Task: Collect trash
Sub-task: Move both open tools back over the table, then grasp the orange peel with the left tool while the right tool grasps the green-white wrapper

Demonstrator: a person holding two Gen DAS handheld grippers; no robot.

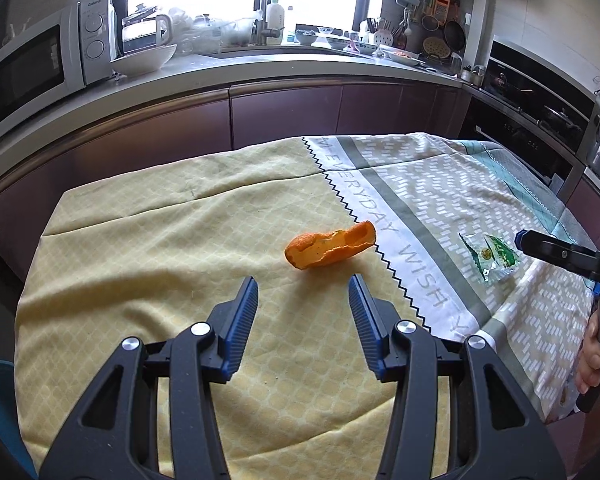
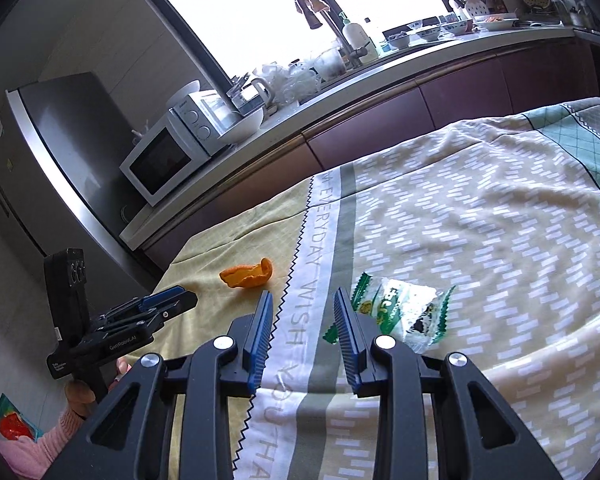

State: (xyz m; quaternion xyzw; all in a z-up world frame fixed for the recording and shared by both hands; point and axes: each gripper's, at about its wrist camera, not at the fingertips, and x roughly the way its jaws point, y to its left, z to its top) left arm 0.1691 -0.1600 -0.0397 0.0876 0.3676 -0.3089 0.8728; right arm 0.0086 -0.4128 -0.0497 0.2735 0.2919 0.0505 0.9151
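A patterned tablecloth (image 1: 148, 240) covers the table, and two bits of trash lie on it. The orange peel (image 1: 329, 247) sits on the yellow part, just ahead of the left gripper (image 1: 303, 300), a little right of its centre line, long axis running crosswise to the fingers. The torn green-and-white wrapper (image 2: 400, 312) lies on the patterned part, just ahead and right of the right gripper (image 2: 303, 312). Both grippers stand spread and empty; each seems nearest its own piece.
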